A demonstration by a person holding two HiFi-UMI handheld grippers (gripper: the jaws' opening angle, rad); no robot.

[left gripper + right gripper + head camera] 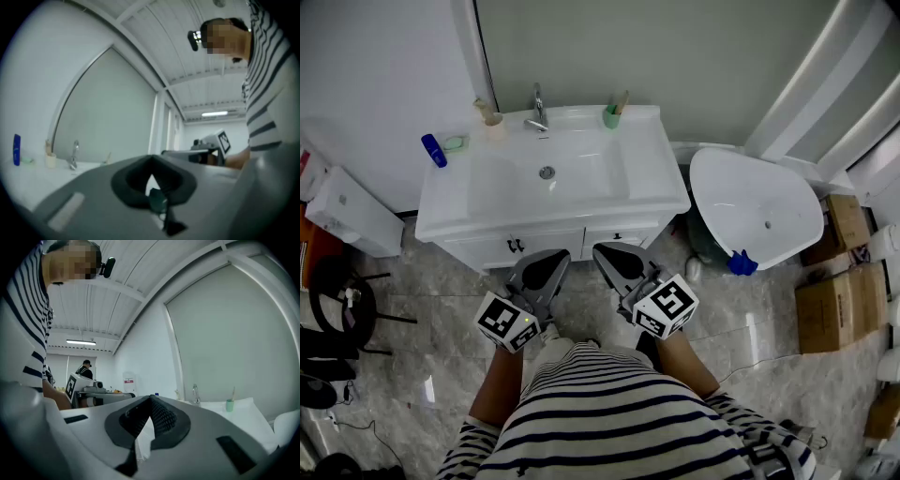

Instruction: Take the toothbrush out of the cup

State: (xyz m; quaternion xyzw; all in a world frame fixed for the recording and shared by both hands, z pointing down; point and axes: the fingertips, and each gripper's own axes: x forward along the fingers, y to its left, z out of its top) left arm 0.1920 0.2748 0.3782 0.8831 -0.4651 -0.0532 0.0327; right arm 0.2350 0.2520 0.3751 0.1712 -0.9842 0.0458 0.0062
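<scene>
Right gripper (150, 400): jaws closed together, nothing between them. Right background: white worktop (243, 417) carrying green cup (229, 405) with toothbrush (233, 393) standing in it; tap (196, 393) nearby. Left: left gripper (127, 395), striped sleeve (23, 333).

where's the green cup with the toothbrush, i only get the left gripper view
observer: The green cup stands at the back of the sink counter, right of the faucet, with the toothbrush sticking up out of it.
operator: is either claw near it
observer: No. In the head view the left claw and right claw are both short of the counter's front, over the floor.
operator: right claw holding anything
observer: No. The right gripper view shows its jaws shut with nothing between them.
</scene>
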